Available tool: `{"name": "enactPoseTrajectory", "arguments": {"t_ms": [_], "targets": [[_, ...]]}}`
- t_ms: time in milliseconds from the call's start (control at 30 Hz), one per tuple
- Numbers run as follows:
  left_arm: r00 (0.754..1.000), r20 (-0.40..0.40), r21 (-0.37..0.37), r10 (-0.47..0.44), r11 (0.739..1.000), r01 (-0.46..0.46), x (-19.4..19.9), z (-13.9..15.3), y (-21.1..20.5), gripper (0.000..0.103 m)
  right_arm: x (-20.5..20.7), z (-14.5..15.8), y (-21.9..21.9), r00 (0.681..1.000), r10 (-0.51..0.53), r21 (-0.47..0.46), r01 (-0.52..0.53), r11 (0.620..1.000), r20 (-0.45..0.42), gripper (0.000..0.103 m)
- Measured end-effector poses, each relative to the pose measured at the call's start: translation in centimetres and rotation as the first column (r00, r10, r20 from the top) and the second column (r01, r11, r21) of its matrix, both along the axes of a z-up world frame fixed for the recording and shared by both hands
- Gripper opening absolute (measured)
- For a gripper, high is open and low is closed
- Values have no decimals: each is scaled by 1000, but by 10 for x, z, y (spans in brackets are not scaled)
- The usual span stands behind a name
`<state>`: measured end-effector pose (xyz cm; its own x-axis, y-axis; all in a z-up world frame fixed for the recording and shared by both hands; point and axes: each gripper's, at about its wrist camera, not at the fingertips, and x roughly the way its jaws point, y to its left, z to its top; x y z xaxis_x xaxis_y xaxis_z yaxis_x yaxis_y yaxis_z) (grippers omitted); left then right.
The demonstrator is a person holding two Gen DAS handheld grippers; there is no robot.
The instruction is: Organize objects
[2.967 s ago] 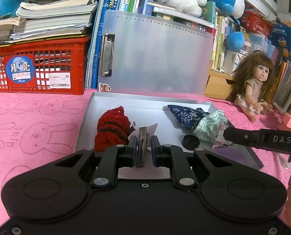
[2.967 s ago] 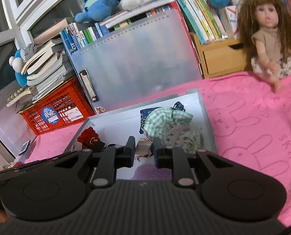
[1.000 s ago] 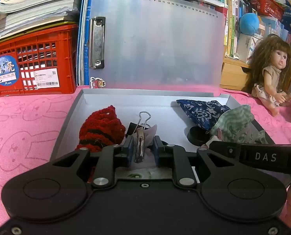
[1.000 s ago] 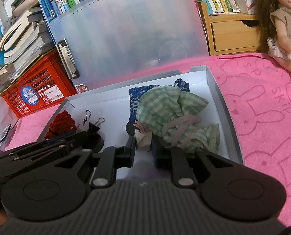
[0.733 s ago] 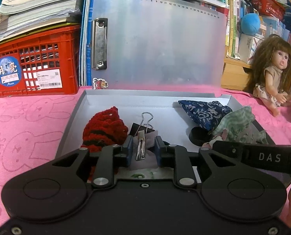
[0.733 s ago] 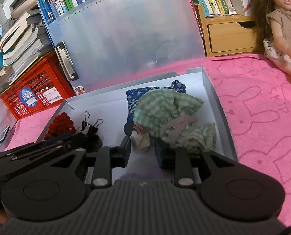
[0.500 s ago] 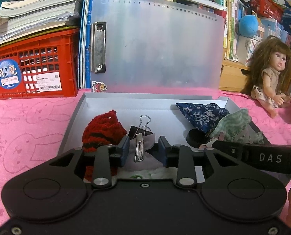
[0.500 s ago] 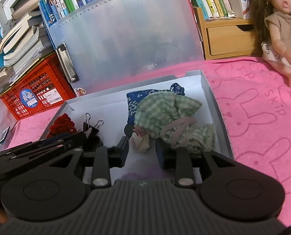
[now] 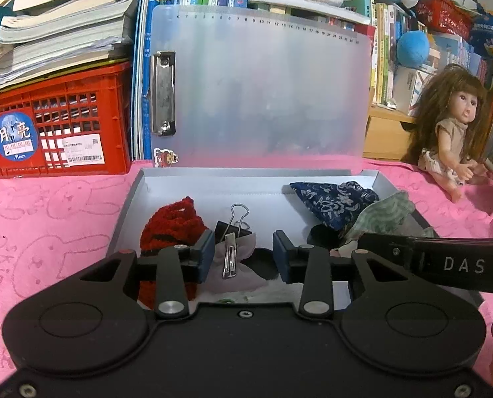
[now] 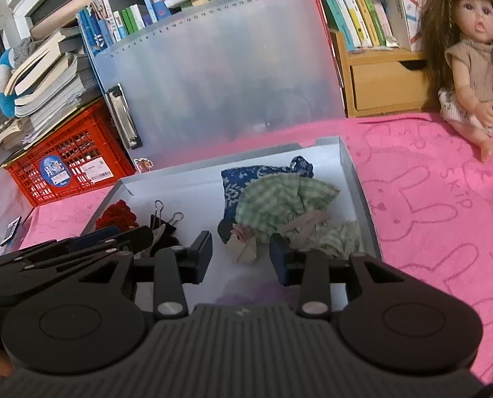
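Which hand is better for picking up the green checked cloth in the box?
Right, probably. The right tool is beside the green checked cloth, its jaws opening around only a small pale scrap. The left tool sits over the binder clip, farther away.

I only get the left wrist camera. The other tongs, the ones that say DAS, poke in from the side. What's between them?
Observer: A small crumpled beige paper lump sits between the right tongs. Their jaws are opening and the pads don't touch it.
Operator: Is it put away already?
Observer: Yes, it lies on the white floor of the box, right beside the green checked cloth.
Operator: Anything on that cloth I can't see?
Observer: A pale pink strip lies across its near side.
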<state>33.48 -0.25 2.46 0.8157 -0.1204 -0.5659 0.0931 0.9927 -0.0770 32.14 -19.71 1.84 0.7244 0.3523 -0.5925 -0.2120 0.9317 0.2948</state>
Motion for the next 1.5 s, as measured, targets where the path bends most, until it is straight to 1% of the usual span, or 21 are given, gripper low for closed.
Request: {"name": "enactPoseTrajectory", "arguments": {"t_ms": [100, 167, 300, 533, 600, 633, 733, 800, 900, 1100, 1233, 1500], "targets": [[1000, 9, 6, -1, 1000, 1, -3, 5, -1, 37, -3, 6, 2, 1000, 3, -14, -3, 1000, 14, 56], [1000, 15, 5, -1, 1000, 0, -5, 9, 0, 38, -5, 9, 2, 1000, 3, -20, -2, 1000, 22, 58], [1000, 27, 4, 2, 1000, -2, -9, 17, 2, 44, -9, 16, 2, 999, 2, -22, -1, 1000, 39, 61], [999, 50, 7, 3, 1000, -4, -18, 33, 6, 54, -16, 26, 0, 998, -6, -23, 8, 1000, 70, 71], [998, 60, 2, 4, 1000, -4, -22, 38, 7, 61, -18, 29, -1, 997, -12, -23, 14, 1000, 78, 74], [998, 64, -1, 3, 1000, -3, -23, 41, 8, 63, -19, 30, -2, 996, -15, -22, 17, 1000, 83, 76], [997, 75, -9, 1, 1000, 0, -29, 47, 9, 69, -22, 34, -4, 996, -12, -21, 14, 1000, 86, 76], [997, 81, -11, 2, 1000, -1, -33, 51, 10, 76, -26, 37, -4, 996, -9, -26, 11, 1000, 93, 76], [996, 92, -12, 3, 1000, -2, -38, 56, 12, 82, -30, 41, -6, 994, -18, -31, 22, 999, 107, 79], [994, 106, -23, 7, 1000, -5, -48, 67, 18, 89, -39, 50, -13, 990, -45, -38, 51, 998, 136, 88], [995, 101, -30, -1, 1000, 4, -55, 71, 21, 93, -45, 56, -16, 987, -59, -46, 66, 997, 151, 93], [993, 119, -38, -5, 999, 10, -81, 81, 26, 99, -64, 65, -17, 982, -60, -58, 72, 996, 181, 101]]}}
